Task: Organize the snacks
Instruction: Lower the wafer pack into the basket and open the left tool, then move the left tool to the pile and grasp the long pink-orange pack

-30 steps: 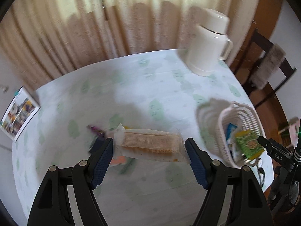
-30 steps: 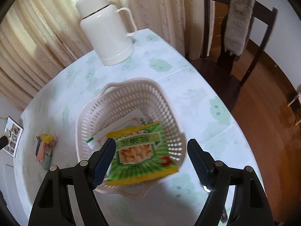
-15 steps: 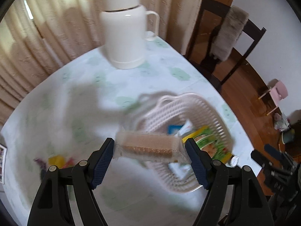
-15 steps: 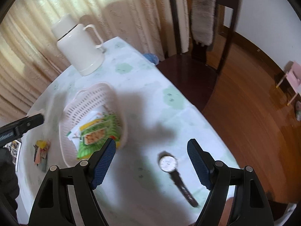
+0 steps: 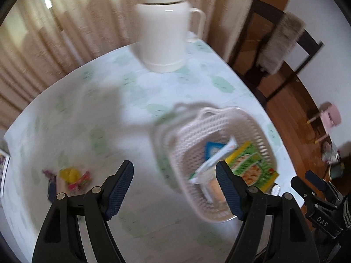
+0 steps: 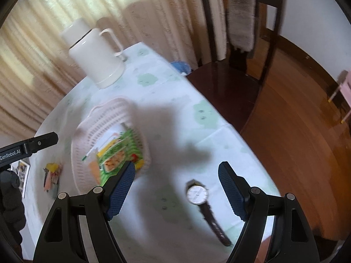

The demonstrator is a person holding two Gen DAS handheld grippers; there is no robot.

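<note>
A white lattice basket (image 5: 219, 111) sits on the table, right of my left gripper (image 5: 174, 182), which stands open with nothing between its fingers. Inside the basket lie a green snack bag (image 5: 252, 166), a white and blue packet (image 5: 216, 151) and an orange cracker packet (image 5: 211, 186). Several small loose snacks (image 5: 72, 177) lie on the cloth to the left. My right gripper (image 6: 175, 184) is open and empty over the table, right of the basket (image 6: 109, 114) and the green bag (image 6: 118, 151). The loose snacks (image 6: 52, 173) show at far left there.
A white thermos jug (image 5: 164, 35) stands at the back of the round table. A wristwatch (image 6: 197, 194) lies on the cloth under my right gripper. A dark wooden chair (image 6: 230, 81) with a grey cloth stands close to the table's right edge. A booklet (image 6: 22, 171) lies far left.
The cracker packet that sat between my left gripper's fingers is gone from them and now lies in the basket. My left gripper swung right from the loose snacks to the basket. My right gripper drew away to the right.
</note>
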